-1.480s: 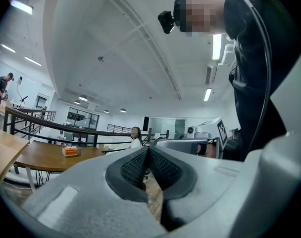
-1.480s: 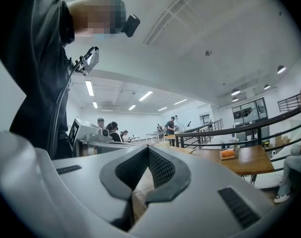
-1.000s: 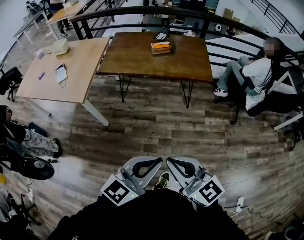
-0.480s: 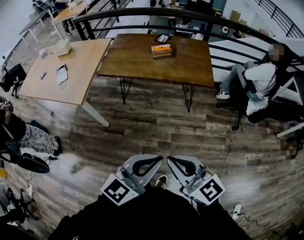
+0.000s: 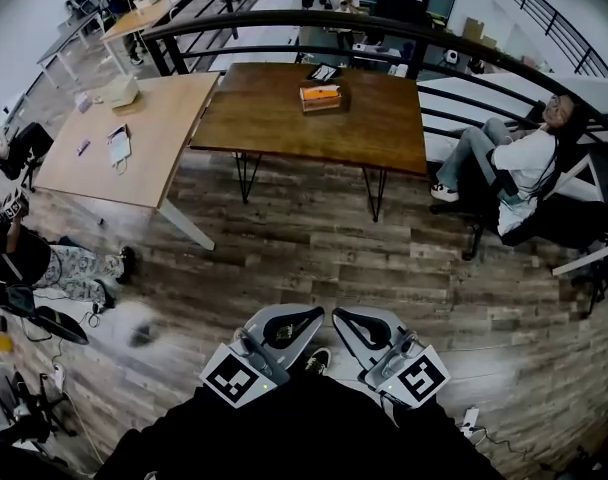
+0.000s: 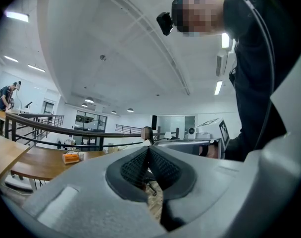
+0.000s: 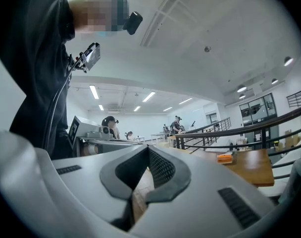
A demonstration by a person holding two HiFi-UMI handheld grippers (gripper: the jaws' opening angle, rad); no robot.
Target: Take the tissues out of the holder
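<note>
Wood-plank flooring (image 5: 314, 258) covers the open ground between the operator and the work surface. Both tools are carried low against the body, pointing level into the room, with their tips just beside each other.

Tool condition: the left gripper (image 5: 314, 317) is clenched, its pads meeting at the tip with nothing between them. The right gripper (image 5: 342, 317) is in the same condition, pads together and empty.

Task item: the tissue holder (image 5: 321, 96) stands on a dark wooden table (image 5: 384, 128) far ahead of both grippers, roughly on the line they point along. From the left gripper view it lies left of the jaws; from the right gripper view it lies right of them. It reads as a low wooden-sided box with an orange top. At this range it cannot be determined whether a sheet stands proud of the opening.

Handling assessment: the tissues are judged very light, soft and limp, and liable to tear or come away one sheet at a time if pinched at an edge. The holder itself looks light enough to slide or lift with the pull. Recommended hold: pinch the exposed tissue, or the pack's upper face, at the middle of the opening with one gripper and draw upward. The other gripper should press down on the holder's wooden side or rim to steady it.
</note>
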